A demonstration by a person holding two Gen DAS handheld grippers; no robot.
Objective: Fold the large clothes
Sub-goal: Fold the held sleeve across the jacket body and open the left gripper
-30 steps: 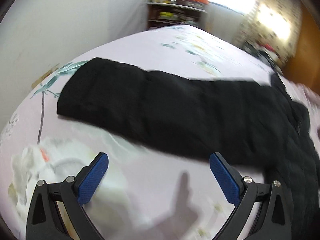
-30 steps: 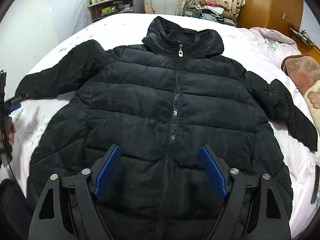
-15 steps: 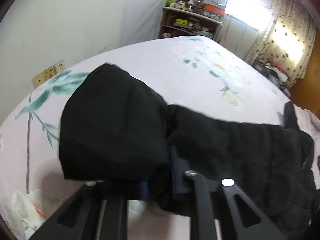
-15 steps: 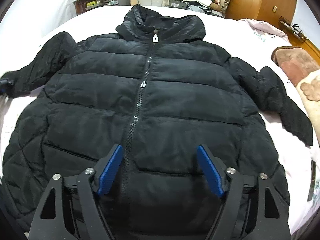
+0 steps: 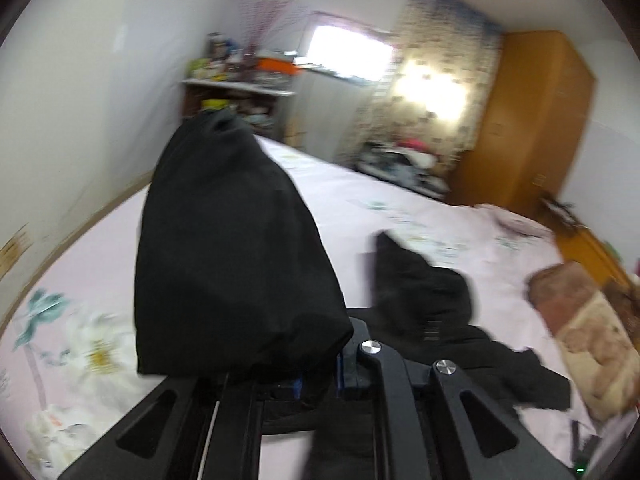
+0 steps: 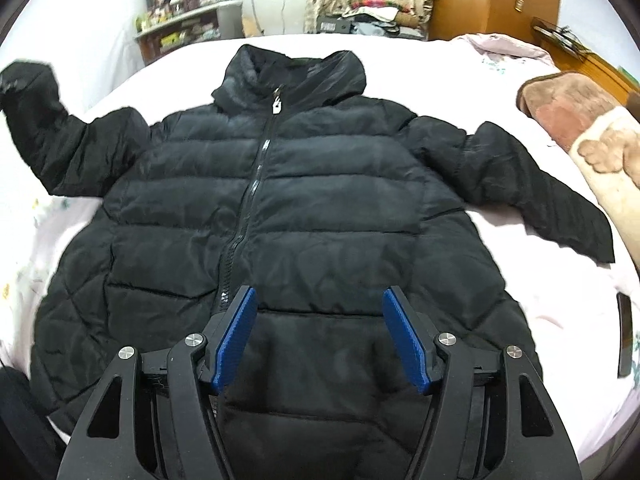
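A black puffer jacket [image 6: 312, 208] lies face up and zipped on the bed, collar at the far side. My left gripper [image 5: 318, 380] is shut on the cuff end of the jacket's left sleeve [image 5: 232, 248] and holds it up off the bed; that raised sleeve shows at the far left of the right wrist view [image 6: 36, 104]. The collar [image 5: 416, 280] and the other sleeve [image 5: 536, 384] lie beyond. My right gripper [image 6: 320, 336] is open and empty, hovering over the jacket's lower front. The right sleeve [image 6: 532, 184] lies spread out flat.
The bed has a pale pink floral sheet [image 5: 100, 344]. A brown and cream blanket [image 6: 580, 128] lies at the right edge. A dark phone [image 6: 624, 332] lies near the right edge. A cluttered shelf [image 6: 188, 28] and a wooden wardrobe [image 5: 532, 120] stand behind.
My left gripper closed on the left sleeve's cuff and lifted it, swinging toward the jacket's body. My right gripper drifted slightly over the lower front, still open.
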